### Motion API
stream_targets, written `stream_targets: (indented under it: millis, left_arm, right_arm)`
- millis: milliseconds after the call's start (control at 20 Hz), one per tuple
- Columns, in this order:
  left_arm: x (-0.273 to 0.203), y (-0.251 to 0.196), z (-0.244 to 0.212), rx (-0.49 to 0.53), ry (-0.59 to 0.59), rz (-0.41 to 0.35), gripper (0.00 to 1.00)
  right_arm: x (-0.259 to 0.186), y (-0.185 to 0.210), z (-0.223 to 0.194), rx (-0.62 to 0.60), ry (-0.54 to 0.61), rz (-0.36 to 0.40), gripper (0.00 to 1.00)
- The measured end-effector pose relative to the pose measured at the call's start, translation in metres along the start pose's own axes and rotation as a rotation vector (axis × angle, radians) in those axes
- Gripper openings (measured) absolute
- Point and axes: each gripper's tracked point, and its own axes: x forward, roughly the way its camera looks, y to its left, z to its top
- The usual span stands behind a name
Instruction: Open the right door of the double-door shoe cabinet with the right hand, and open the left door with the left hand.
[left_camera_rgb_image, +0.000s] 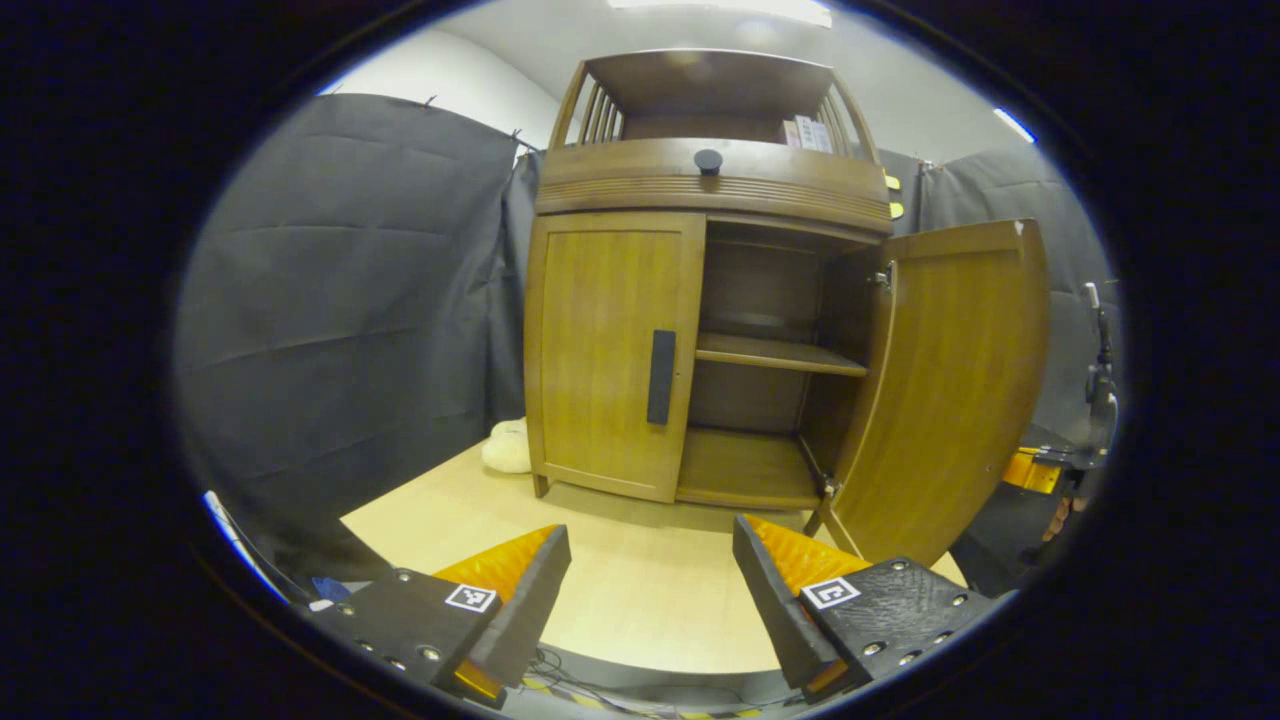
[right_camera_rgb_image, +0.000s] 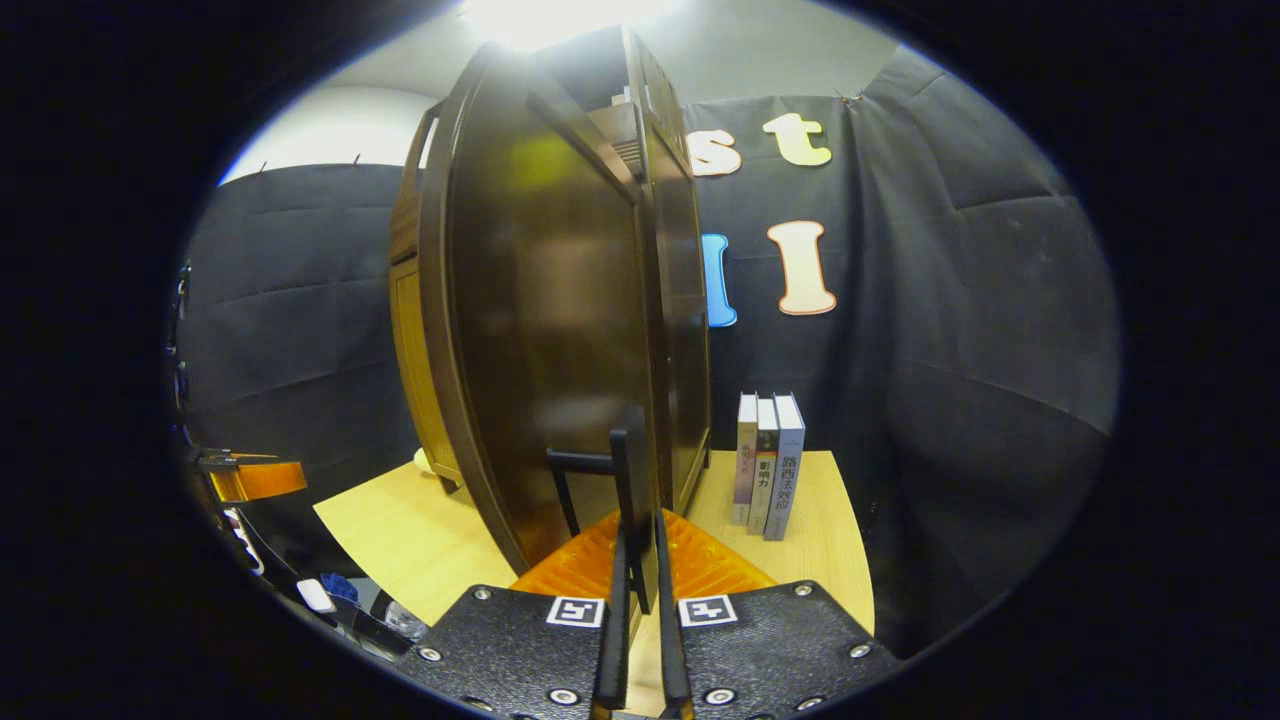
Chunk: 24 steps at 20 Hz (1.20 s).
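Note:
The wooden shoe cabinet (left_camera_rgb_image: 700, 180) stands on a pale table. Its left door (left_camera_rgb_image: 605, 350) is closed, with a black vertical handle (left_camera_rgb_image: 660, 377) at its inner edge. The right door (left_camera_rgb_image: 950, 390) is swung wide, baring two shelves (left_camera_rgb_image: 775, 352). My left gripper (left_camera_rgb_image: 650, 590) is open, low over the table in front of the cabinet and well short of the left handle. In the right gripper view the right door (right_camera_rgb_image: 540, 330) shows nearly edge-on, and my right gripper (right_camera_rgb_image: 640, 575) is shut on its black handle (right_camera_rgb_image: 630, 470).
Three upright books (right_camera_rgb_image: 765, 465) stand on the table (right_camera_rgb_image: 410, 530) beside the cabinet's right side. A white soft object (left_camera_rgb_image: 508, 447) lies at the cabinet's left foot. Black cloth walls close in on all sides. The table's front edge (left_camera_rgb_image: 640, 665) is just below my left fingers.

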Motion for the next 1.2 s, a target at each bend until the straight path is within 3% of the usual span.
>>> stream_targets:
  millis: [50,100,150,200,400,550,600,650,700,750,800,850,1000,1050,1200]
  left_arm:
    - [0.004,0.002,0.003,0.008,-0.006,-0.005,0.94]
    - [0.011,0.005,0.007,0.014,-0.010,-0.016,0.94]
    - [0.019,0.008,0.009,0.017,-0.012,-0.030,1.00]
    - [0.029,0.010,0.012,0.018,-0.012,-0.046,0.94]
    - [0.076,0.019,0.028,0.020,-0.031,-0.123,0.90]
    - [0.112,0.027,0.053,0.032,-0.049,-0.196,0.94]
    - [0.125,0.029,0.061,0.038,-0.060,-0.215,1.00]
    - [0.138,0.031,0.068,0.044,-0.069,-0.234,1.00]
    - [0.151,0.031,0.075,0.045,-0.075,-0.253,1.00]
    - [0.165,0.030,0.081,0.040,-0.081,-0.272,1.00]
    - [0.173,0.030,0.089,0.032,-0.090,-0.289,0.94]
    - [0.185,0.028,0.094,0.024,-0.094,-0.302,1.00]
    - [0.220,0.021,0.101,0.013,-0.103,-0.348,1.00]
    - [0.230,0.017,0.102,0.015,-0.104,-0.362,0.93]
    - [0.263,0.012,0.095,0.039,-0.076,-0.343,0.93]
  right_arm:
    - [-0.006,-0.002,-0.007,-0.006,0.020,-0.017,0.13]
    - [-0.012,-0.007,-0.013,-0.014,0.035,-0.041,0.23]
    - [-0.020,-0.012,-0.017,-0.015,0.048,-0.072,0.27]
    - [-0.028,-0.017,-0.021,-0.006,0.059,-0.103,0.40]
    - [-0.061,-0.023,-0.016,0.050,0.039,-0.266,0.92]
    - [-0.089,-0.012,0.004,0.086,-0.028,-0.401,0.94]
    - [-0.097,-0.005,0.011,0.087,-0.050,-0.440,0.94]
    - [-0.103,0.003,0.014,0.091,-0.066,-0.474,0.90]
    - [-0.107,0.015,0.018,0.095,-0.078,-0.490,0.94]
    - [-0.109,0.028,0.024,0.094,-0.091,-0.503,0.91]
    - [-0.112,0.039,0.029,0.083,-0.105,-0.519,0.94]
    - [-0.114,0.050,0.031,0.071,-0.117,-0.533,0.94]
    - [-0.119,0.081,0.039,0.059,-0.147,-0.576,0.91]
    - [-0.121,0.090,0.041,0.059,-0.160,-0.592,0.91]
    - [-0.128,0.112,0.043,0.092,-0.199,-0.630,0.94]
